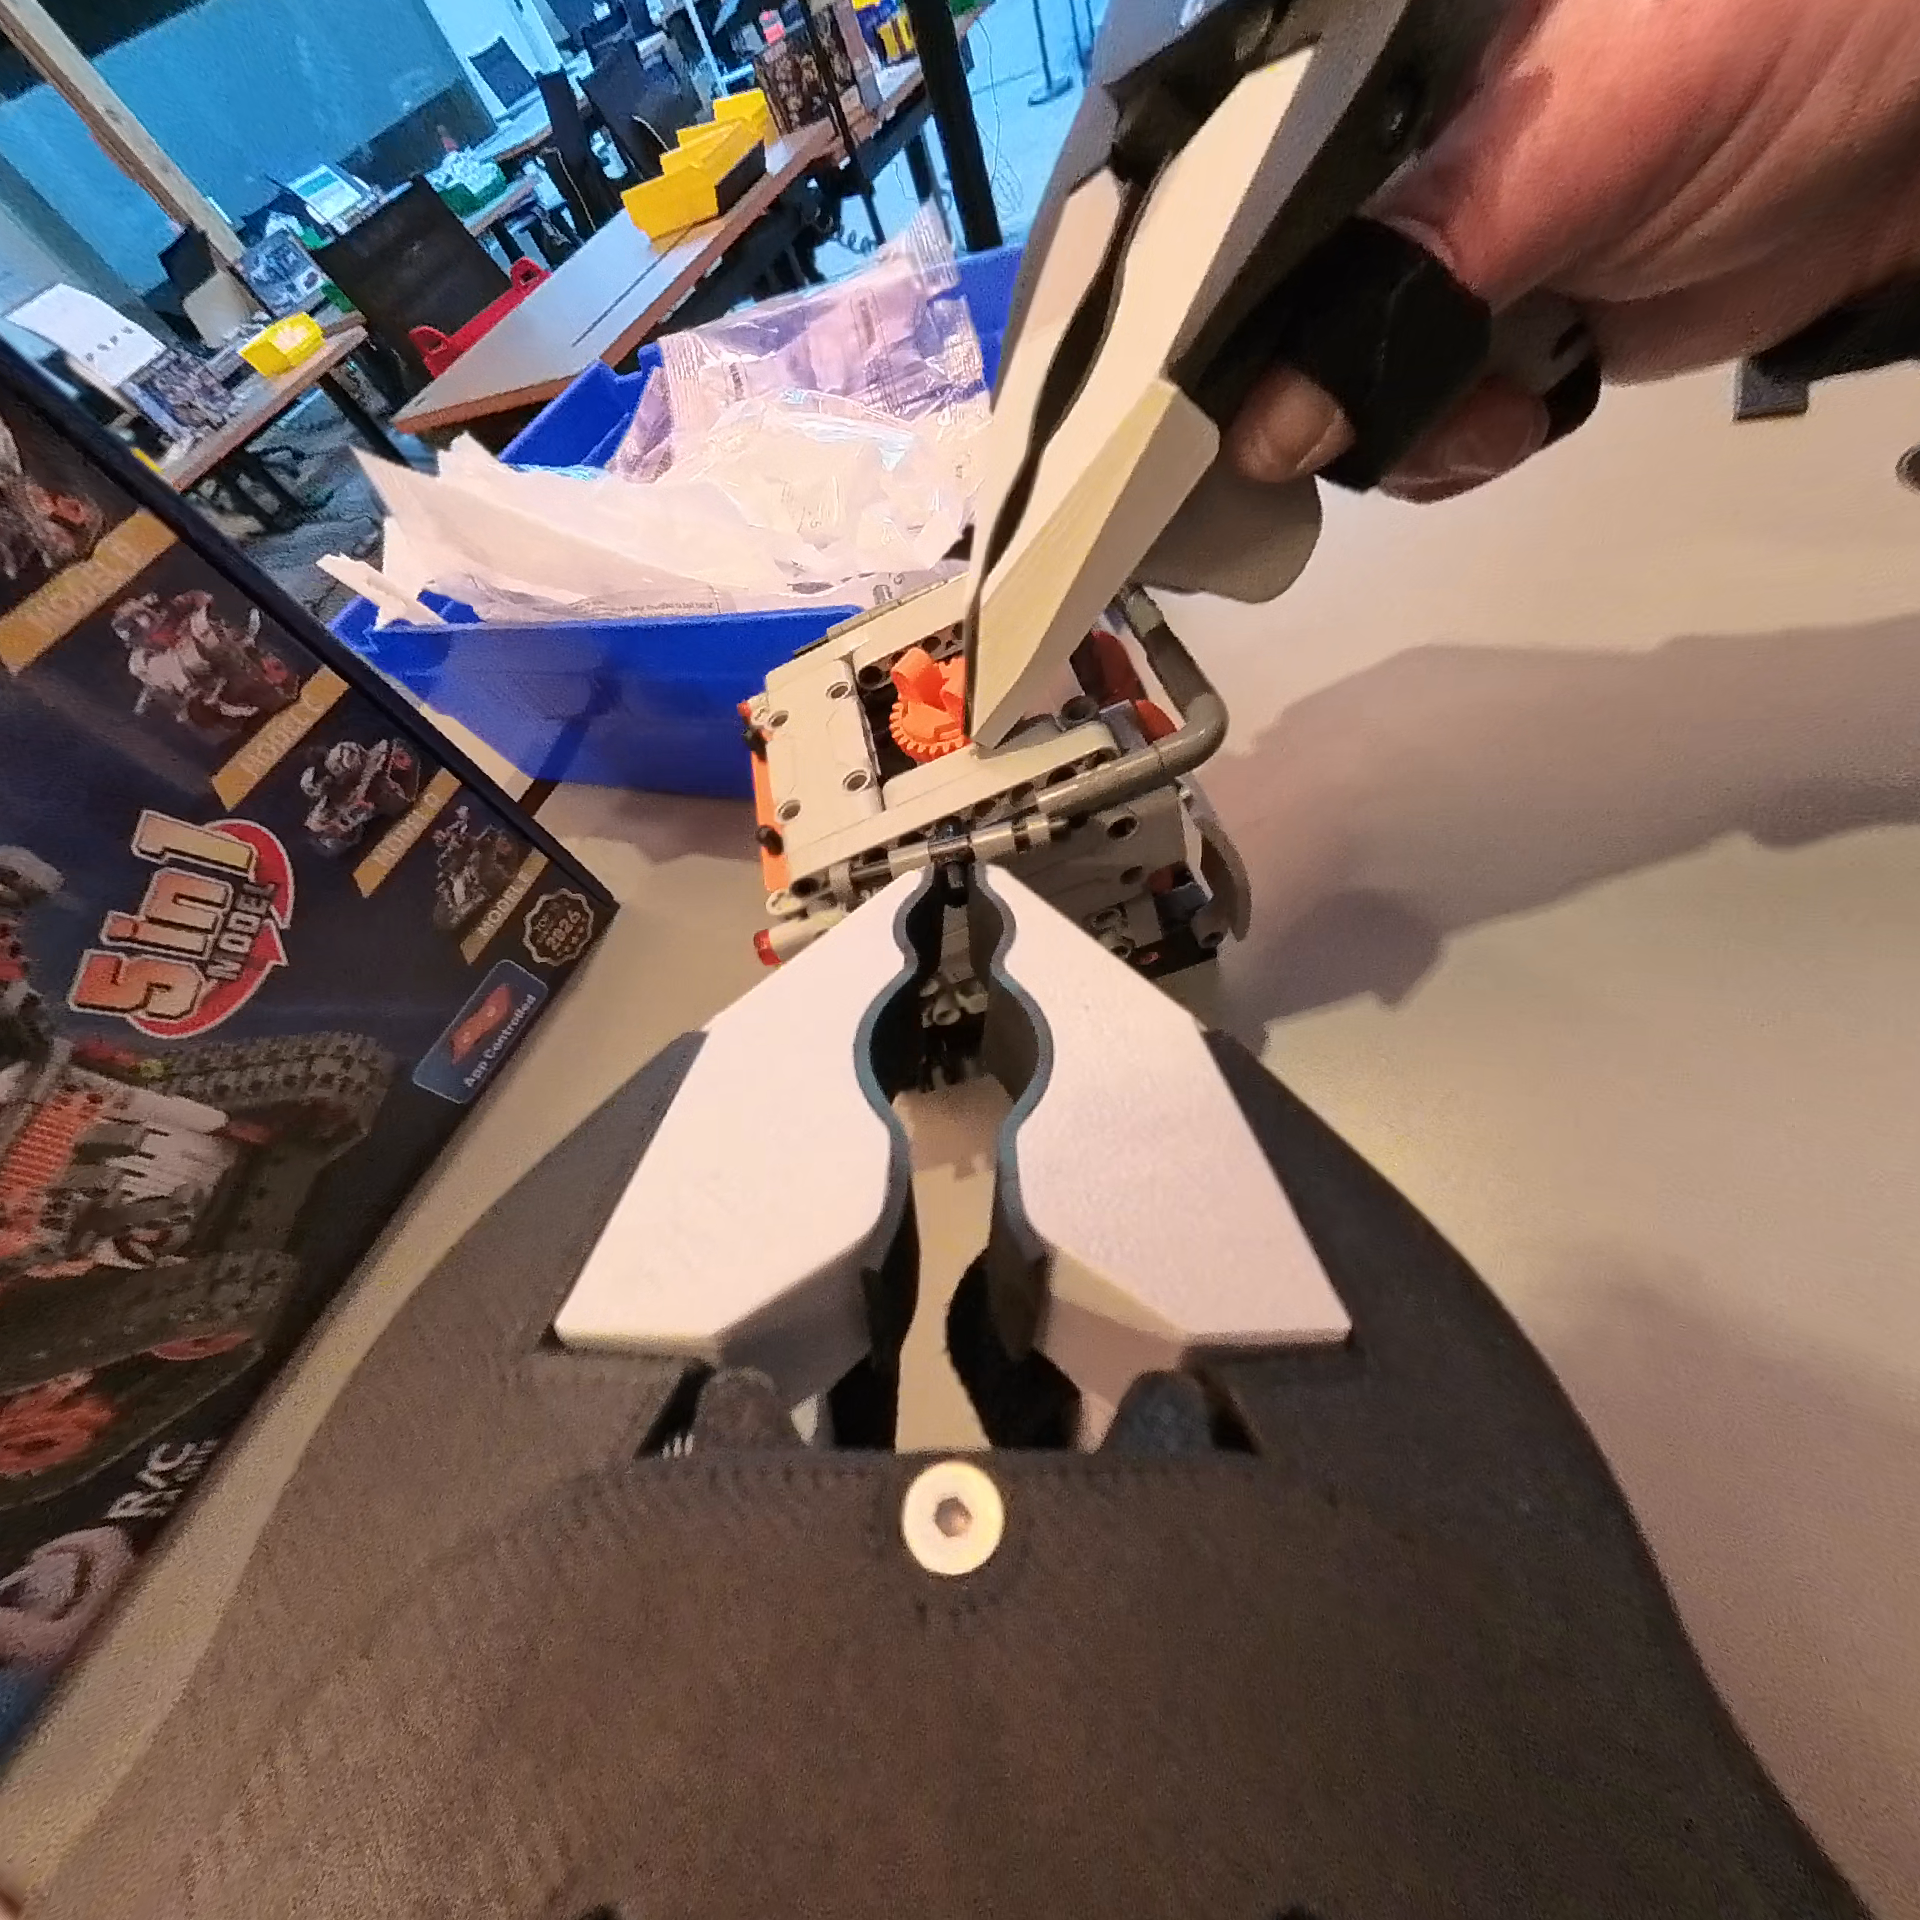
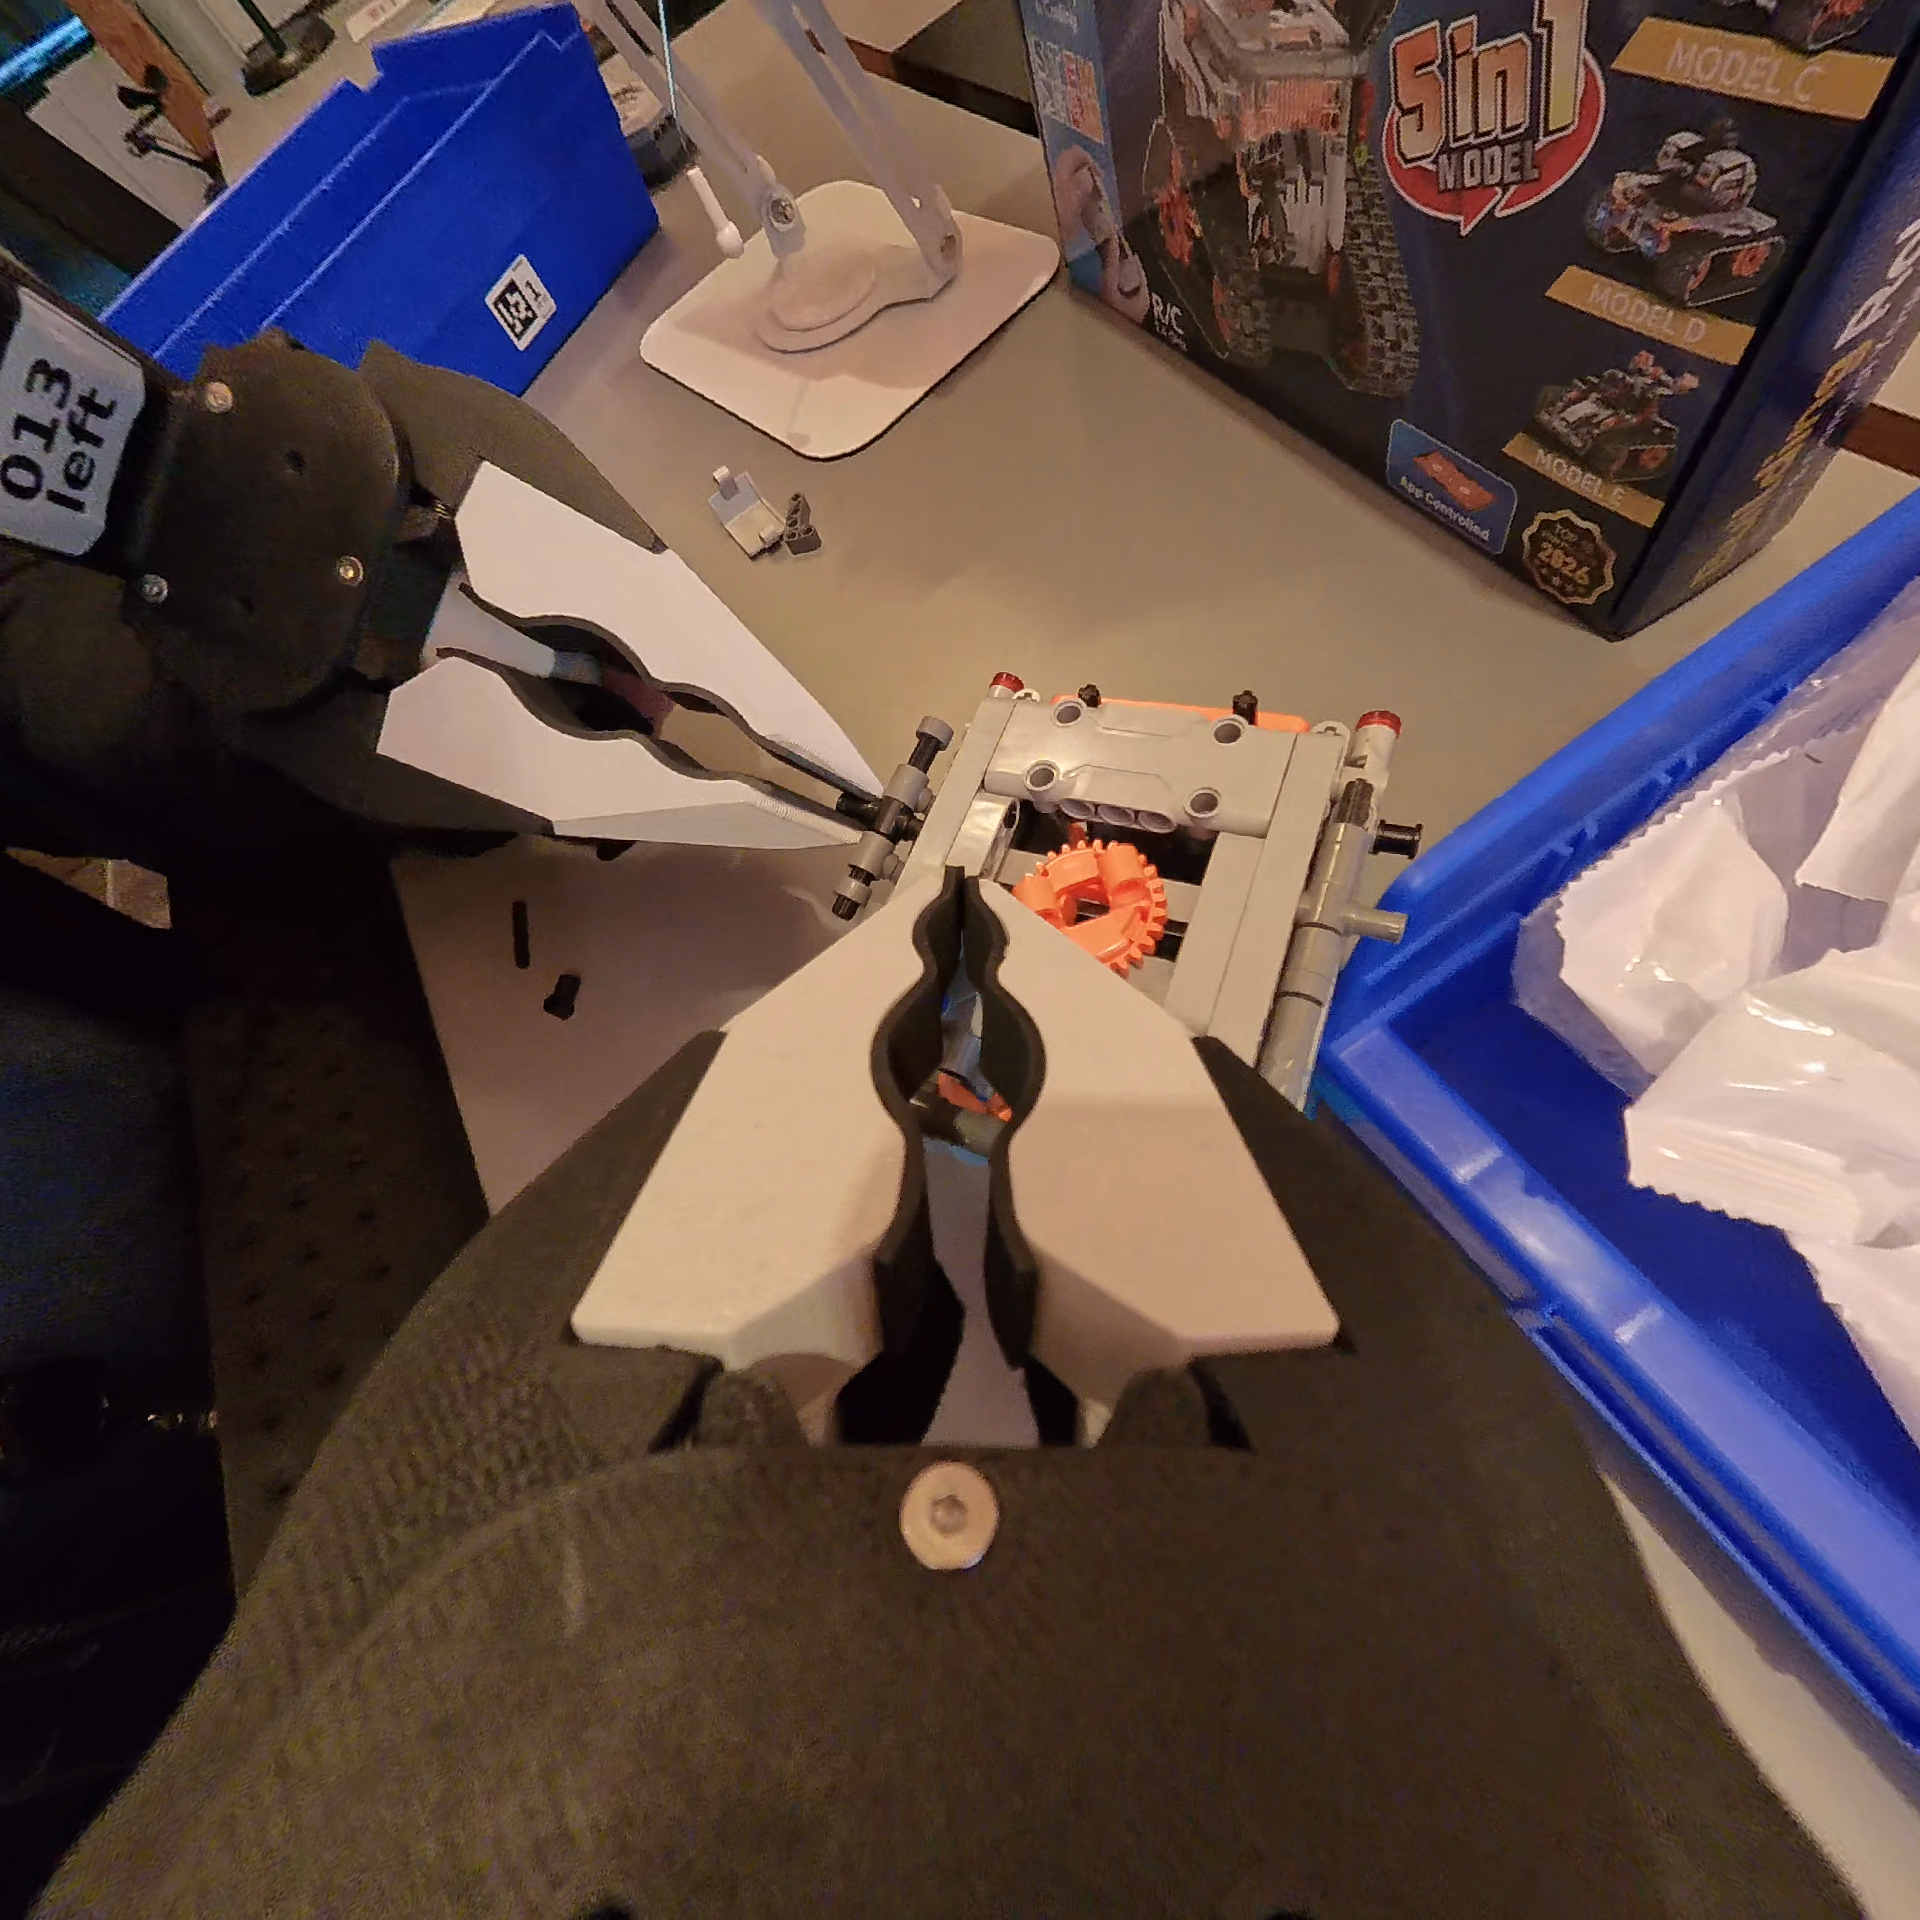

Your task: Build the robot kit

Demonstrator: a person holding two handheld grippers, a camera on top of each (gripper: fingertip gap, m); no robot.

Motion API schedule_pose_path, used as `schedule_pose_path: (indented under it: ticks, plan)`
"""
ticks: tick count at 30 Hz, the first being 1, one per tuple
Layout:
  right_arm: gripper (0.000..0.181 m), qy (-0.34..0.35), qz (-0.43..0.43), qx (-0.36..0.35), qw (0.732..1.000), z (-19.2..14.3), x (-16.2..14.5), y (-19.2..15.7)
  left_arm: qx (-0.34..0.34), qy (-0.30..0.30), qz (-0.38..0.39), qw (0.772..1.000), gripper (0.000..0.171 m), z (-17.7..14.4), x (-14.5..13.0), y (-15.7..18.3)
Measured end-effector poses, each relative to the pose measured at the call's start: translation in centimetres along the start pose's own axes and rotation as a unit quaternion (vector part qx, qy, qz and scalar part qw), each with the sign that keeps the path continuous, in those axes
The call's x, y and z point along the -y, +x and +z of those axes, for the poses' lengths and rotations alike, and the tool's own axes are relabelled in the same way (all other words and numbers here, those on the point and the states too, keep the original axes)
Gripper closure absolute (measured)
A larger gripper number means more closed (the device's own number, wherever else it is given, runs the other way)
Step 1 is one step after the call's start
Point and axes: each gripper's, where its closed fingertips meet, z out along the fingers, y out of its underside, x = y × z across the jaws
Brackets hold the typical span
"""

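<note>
Where both grippers meet brick model (image 2: 1132,831), we see left gripper (image 2: 868,805) clamped on black axle (image 2: 883,810), right gripper (image 2: 961,883) closed on grey frame (printed box (image 2: 1507,260), tagged blue bin (image 2: 416,208) behind).

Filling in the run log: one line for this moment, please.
left gripper: shut on black pin of grey brick model | right gripper: shut, on model frame | blue bin beside

Printed writing covers the toy box (image 2: 1507,260); white label (image 2: 57,436) on left tool.

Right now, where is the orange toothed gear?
The orange plastic toothed gear sits inside the grey brick-built frame on the table, mid-frame in the right wrist view, just past the right claw tips; the blue plastic bin stands to its right.
</note>
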Motion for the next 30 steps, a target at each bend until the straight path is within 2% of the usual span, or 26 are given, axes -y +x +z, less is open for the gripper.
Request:
schedule_pose_path:
  ticks: [5,7,15,19,21,24,27,30]
  plan:
    - [0.181,0.004,0.005,0.003,1.0,-0.05,0.02,0.04,-0.016,0.015,-0.076,0.997,0.17,0.01,0.11,0.03]
    - [0.181,0.009,0.008,0.005,1.0,-0.06,0.04,0.06,-0.04,0.032,-0.149,0.987,0.17,0.01,0.17,0.06]
    - [0.181,0.02,0.024,0.007,0.999,-0.09,0.05,0.22,-0.067,0.068,-0.264,0.96,0.17,0.19,0.09,0.31]
    - [0.181,0.025,0.038,0.015,0.999,-0.13,0.11,0.45,-0.083,0.092,-0.324,0.938,0.17,0.41,0.23,0.23]
    - [0.181,0.027,0.039,0.014,0.999,-0.11,0.14,0.47,-0.103,0.115,-0.383,0.911,0.171,0.44,0.27,0.24]
    - [0.181,0.03,0.044,0.016,0.998,-0.11,0.14,0.5,-0.09,0.117,-0.38,0.913,0.17,0.47,0.28,0.39]
    - [0.181,0.034,0.05,0.016,0.998,-0.13,0.17,0.6,-0.108,0.14,-0.431,0.885,0.171,0.59,0.37,0.31]
    - [0.181,0.036,0.055,0.018,0.998,-0.13,0.15,0.63,-0.101,0.138,-0.426,0.888,0.171,0.61,0.39,0.3]
